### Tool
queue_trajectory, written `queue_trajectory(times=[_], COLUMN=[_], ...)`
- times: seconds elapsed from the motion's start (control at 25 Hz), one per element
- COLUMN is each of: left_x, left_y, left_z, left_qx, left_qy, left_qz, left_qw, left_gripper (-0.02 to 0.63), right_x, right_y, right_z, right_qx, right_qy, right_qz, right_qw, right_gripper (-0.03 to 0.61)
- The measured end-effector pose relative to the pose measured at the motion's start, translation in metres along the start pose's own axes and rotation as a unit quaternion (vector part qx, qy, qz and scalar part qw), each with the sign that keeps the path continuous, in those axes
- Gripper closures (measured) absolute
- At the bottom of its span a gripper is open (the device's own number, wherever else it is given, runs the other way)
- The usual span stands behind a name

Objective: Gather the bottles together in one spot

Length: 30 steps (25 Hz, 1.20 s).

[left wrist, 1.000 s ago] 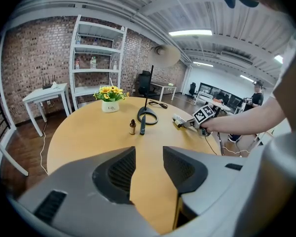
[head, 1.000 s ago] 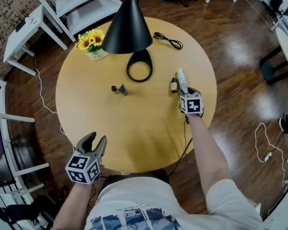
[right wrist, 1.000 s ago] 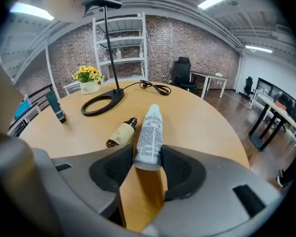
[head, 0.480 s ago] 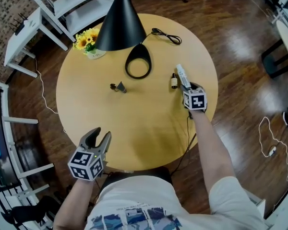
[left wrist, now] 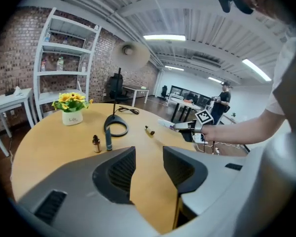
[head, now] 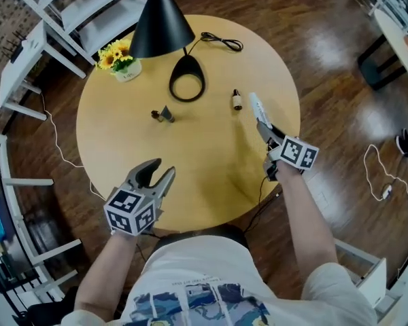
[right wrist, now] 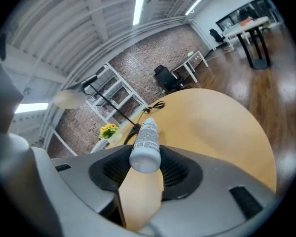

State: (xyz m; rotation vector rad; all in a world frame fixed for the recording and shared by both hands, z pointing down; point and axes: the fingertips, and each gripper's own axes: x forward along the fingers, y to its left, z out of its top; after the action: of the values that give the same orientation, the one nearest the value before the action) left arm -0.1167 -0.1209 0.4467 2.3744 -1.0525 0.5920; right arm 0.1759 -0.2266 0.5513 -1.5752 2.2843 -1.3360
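The right gripper clamps its ribbed pads on a smooth white cylindrical bottle, above the round wooden table's right edge. A small brown bottle lies nearby; another stands well left. The left gripper's jaws stand apart, empty.

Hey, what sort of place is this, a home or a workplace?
Most likely a workplace, an open-plan office or loft studio: a brick wall, white shelving, a black office chair further back, and strip lights on the ceiling.
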Motion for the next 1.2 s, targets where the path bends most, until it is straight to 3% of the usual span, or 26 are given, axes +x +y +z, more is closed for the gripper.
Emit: queue_trajectory(times=[0.16,0.32,0.4,0.52,0.64,0.72,0.8,0.88,1.0,1.12,1.2], left_x=[0.009,0.004,-0.008,-0.033,-0.054,-0.065,-0.071,-0.073,-0.068,-0.057,-0.047], left_y=[-0.026,-0.049,-0.059,-0.072,-0.090,-0.100,-0.104,-0.104,-0.104,-0.103,-0.101], left_z=[0.023,0.056,0.072,0.093,0.105,0.105,0.102,0.101,0.100,0.104,0.109], left_qx=[0.002,0.050,0.067,0.051,-0.004,-0.031,-0.040,-0.041,-0.030,-0.024,-0.018], left_qy=[-0.023,-0.040,-0.045,-0.053,-0.049,-0.045,-0.043,-0.043,-0.039,-0.024,-0.019], left_qz=[-0.121,-0.238,-0.298,-0.385,-0.484,-0.531,-0.550,-0.551,-0.533,-0.506,-0.486], left_qw=[0.9924,0.9692,0.9511,0.9199,0.8737,0.8454,0.8331,0.8321,0.8447,0.8617,0.8737], left_gripper=[0.463,0.463,0.462,0.458,0.408,0.408,0.437,0.482,0.483,0.483,0.483], right_x=[-0.049,-0.096,-0.115,-0.134,-0.146,-0.149,-0.148,-0.147,-0.143,-0.134,-0.124], right_y=[0.080,0.170,0.208,0.246,0.272,0.283,0.289,0.291,0.284,0.274,0.265], right_z=[-0.031,-0.056,-0.064,-0.078,-0.092,-0.100,-0.104,-0.107,-0.107,-0.097,-0.091], right_qx=[0.016,0.056,0.061,0.057,0.065,0.077,0.093,0.111,0.129,0.121,0.103], right_qy=[0.014,0.025,0.030,0.049,0.070,0.077,0.079,0.080,0.070,0.035,0.019], right_qz=[0.108,0.256,0.318,0.380,0.430,0.452,0.468,0.479,0.480,0.466,0.438], right_qw=[0.994,0.965,0.946,0.922,0.898,0.885,0.875,0.867,0.865,0.876,0.893], right_gripper=[0.387,0.385,0.385,0.386,0.385,0.385,0.385,0.385,0.383,0.383,0.376])
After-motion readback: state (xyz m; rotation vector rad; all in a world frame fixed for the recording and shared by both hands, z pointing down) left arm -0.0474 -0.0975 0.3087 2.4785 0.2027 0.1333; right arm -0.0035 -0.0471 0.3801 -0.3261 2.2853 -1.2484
